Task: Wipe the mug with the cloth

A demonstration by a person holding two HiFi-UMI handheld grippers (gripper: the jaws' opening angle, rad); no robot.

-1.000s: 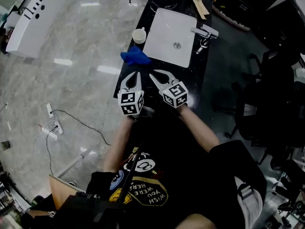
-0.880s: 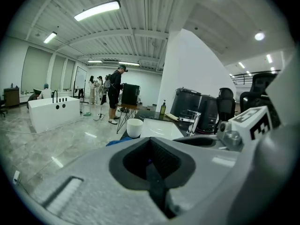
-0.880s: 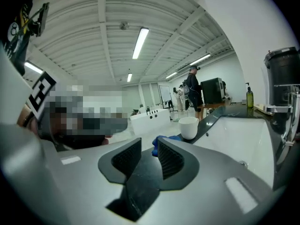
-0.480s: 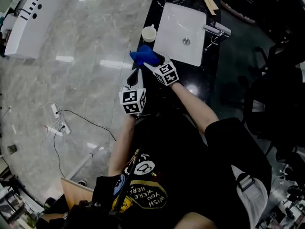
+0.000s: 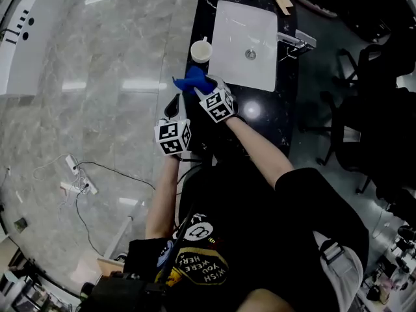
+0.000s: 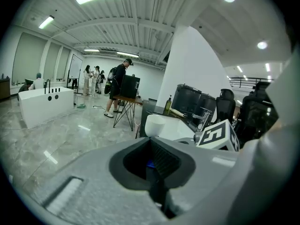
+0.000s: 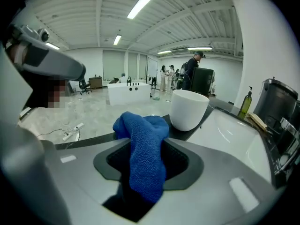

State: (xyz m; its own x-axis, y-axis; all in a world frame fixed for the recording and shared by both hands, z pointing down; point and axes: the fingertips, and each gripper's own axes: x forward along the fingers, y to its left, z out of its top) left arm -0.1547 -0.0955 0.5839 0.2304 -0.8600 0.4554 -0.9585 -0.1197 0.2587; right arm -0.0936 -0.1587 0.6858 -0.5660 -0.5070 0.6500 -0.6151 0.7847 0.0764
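A white mug (image 5: 201, 51) stands upright near the left edge of the black counter (image 5: 260, 119), beside the sink. Just in front of it lies a bunched blue cloth (image 5: 192, 78). My right gripper (image 5: 203, 84) reaches onto the cloth. In the right gripper view the cloth (image 7: 143, 149) runs between the jaws, which are closing and squeeze its sides, and the mug (image 7: 189, 108) stands just beyond. My left gripper (image 5: 177, 101) hangs shut with nothing in it, nearer the person and left of the right one. The left gripper view shows the mug (image 6: 157, 124) ahead.
A white rectangular sink (image 5: 244, 38) with a chrome faucet (image 5: 296, 42) fills the counter's far part. A bottle (image 7: 244, 104) and wooden pieces lie at the far end. Marble floor with cables (image 5: 78, 181) lies left of the counter, black chairs (image 5: 364, 109) to the right.
My right gripper has gone forward from beside the left one to the blue cloth, and the cloth is now between its jaws. The left gripper stayed back.
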